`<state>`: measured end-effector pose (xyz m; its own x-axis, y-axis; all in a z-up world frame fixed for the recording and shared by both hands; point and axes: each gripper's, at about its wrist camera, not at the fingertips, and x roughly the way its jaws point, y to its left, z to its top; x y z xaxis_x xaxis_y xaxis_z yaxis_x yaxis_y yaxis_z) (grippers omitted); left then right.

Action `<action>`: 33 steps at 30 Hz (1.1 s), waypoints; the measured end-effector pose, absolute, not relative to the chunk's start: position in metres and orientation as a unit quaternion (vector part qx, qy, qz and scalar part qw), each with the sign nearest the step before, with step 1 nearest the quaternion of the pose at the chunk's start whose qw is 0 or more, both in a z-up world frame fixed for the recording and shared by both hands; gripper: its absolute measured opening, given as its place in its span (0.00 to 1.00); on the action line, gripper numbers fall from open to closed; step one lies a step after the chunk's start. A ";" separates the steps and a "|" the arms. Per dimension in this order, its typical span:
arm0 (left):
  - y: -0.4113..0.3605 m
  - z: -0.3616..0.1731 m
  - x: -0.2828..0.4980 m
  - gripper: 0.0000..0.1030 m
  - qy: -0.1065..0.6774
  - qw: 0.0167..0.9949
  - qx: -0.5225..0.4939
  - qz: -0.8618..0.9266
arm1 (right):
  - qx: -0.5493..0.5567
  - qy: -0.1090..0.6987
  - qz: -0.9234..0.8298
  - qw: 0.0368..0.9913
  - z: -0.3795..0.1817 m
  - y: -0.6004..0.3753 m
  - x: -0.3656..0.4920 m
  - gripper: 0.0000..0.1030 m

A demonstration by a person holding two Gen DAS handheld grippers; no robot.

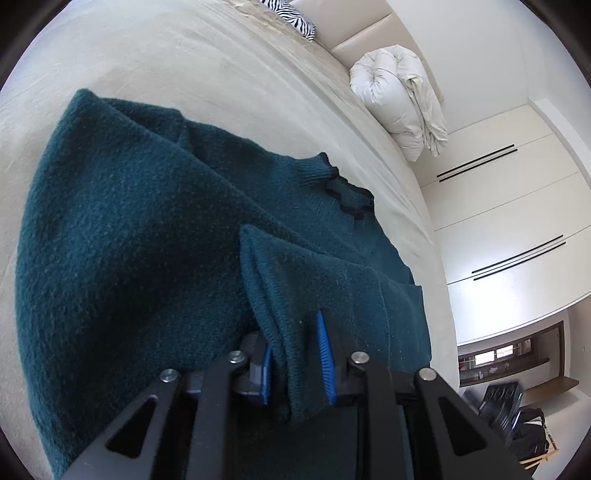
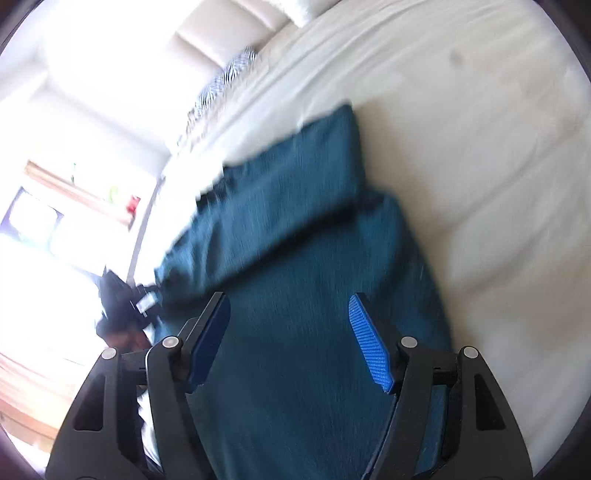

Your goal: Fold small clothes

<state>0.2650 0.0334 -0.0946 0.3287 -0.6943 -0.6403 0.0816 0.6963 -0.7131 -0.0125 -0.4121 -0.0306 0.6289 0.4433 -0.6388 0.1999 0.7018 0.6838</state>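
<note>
A dark teal knit sweater [image 1: 140,229] lies partly folded on a cream bed cover [image 1: 184,55]. Its dark-trimmed collar [image 1: 347,188] points toward the bed's far edge. My left gripper [image 1: 295,354] is shut on a doubled fold of the sweater's edge [image 1: 273,295], which runs up between the blue pads. In the right wrist view the same sweater [image 2: 295,258] fills the middle, blurred. My right gripper [image 2: 291,332] is open just above the sweater, with nothing between its blue pads [image 2: 369,347].
A rolled white duvet [image 1: 402,99] and a zebra-print cushion [image 1: 295,14] lie at the head of the bed. White wardrobe doors [image 1: 517,206] stand beyond the bed. Dark items [image 1: 517,424] sit on the floor beside it. Bright windows [image 2: 44,221] show to the right gripper's left.
</note>
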 end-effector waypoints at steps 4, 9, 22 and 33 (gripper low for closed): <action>0.027 -0.097 0.264 0.23 0.518 0.764 -0.287 -0.257 | 0.429 0.415 0.089 0.797 -0.025 -0.436 0.027 0.64; 0.016 -0.097 0.264 0.23 0.526 0.759 -0.274 -0.267 | 0.449 0.441 0.123 0.768 -0.040 -0.440 0.089 0.65; 0.030 -0.106 0.268 0.15 0.517 0.749 -0.310 -0.275 | 0.500 0.447 0.120 0.732 -0.092 -0.472 0.164 0.64; 0.039 -0.109 0.270 0.14 0.502 0.753 -0.320 -0.281 | 0.521 0.430 0.125 0.727 -0.101 -0.492 0.213 0.64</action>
